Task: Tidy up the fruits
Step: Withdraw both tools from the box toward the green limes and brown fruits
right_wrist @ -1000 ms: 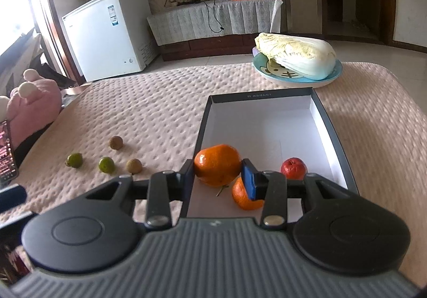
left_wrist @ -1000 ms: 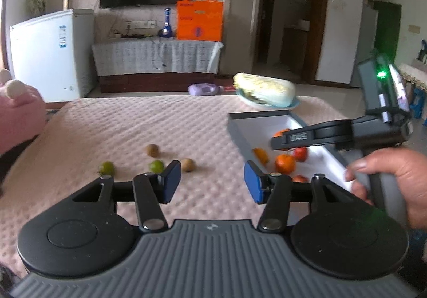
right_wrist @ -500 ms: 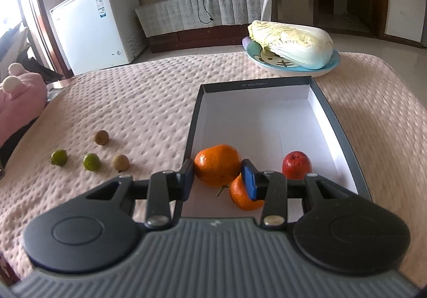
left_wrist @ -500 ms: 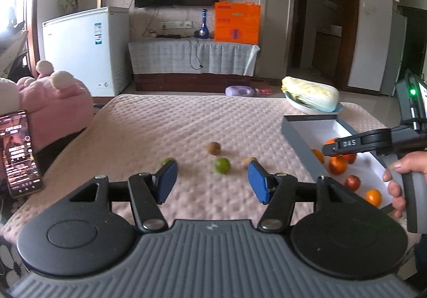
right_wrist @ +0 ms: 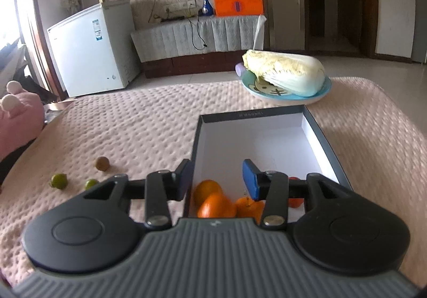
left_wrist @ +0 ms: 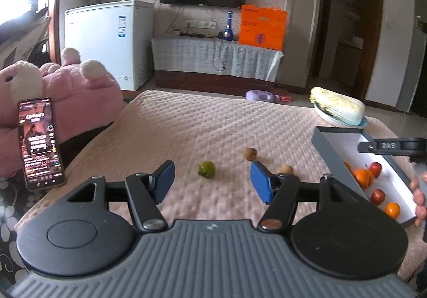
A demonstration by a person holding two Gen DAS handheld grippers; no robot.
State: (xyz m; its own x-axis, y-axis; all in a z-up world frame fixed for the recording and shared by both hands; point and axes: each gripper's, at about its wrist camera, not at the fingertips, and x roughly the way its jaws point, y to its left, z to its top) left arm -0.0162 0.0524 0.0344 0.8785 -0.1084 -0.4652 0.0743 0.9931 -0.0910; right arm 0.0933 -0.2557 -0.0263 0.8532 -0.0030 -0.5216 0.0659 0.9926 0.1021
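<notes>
My left gripper (left_wrist: 212, 181) is open and empty, with a green fruit (left_wrist: 206, 169) lying on the pink cloth just ahead between its fingers. Two brown fruits (left_wrist: 250, 153) lie nearby. My right gripper (right_wrist: 216, 177) is open and empty above the near end of the grey box (right_wrist: 327, 148). Oranges (right_wrist: 216, 206) and a red fruit (right_wrist: 295, 202) lie in the box below it. The right wrist view shows two green fruits (right_wrist: 58, 180) and a brown one (right_wrist: 102, 163) on the cloth to the left. The box (left_wrist: 327, 149) with oranges and red fruits also shows in the left wrist view.
A cabbage (right_wrist: 285, 73) lies on a blue plate (right_wrist: 324, 91) beyond the box. A phone (left_wrist: 40, 143) leans against a pink plush toy (left_wrist: 80, 100) at the table's left edge. A white freezer (left_wrist: 106, 41) and a TV stand are behind the table.
My right gripper has opened and let go of the orange, which now lies in the box. My left gripper has swung left and now faces a green fruit.
</notes>
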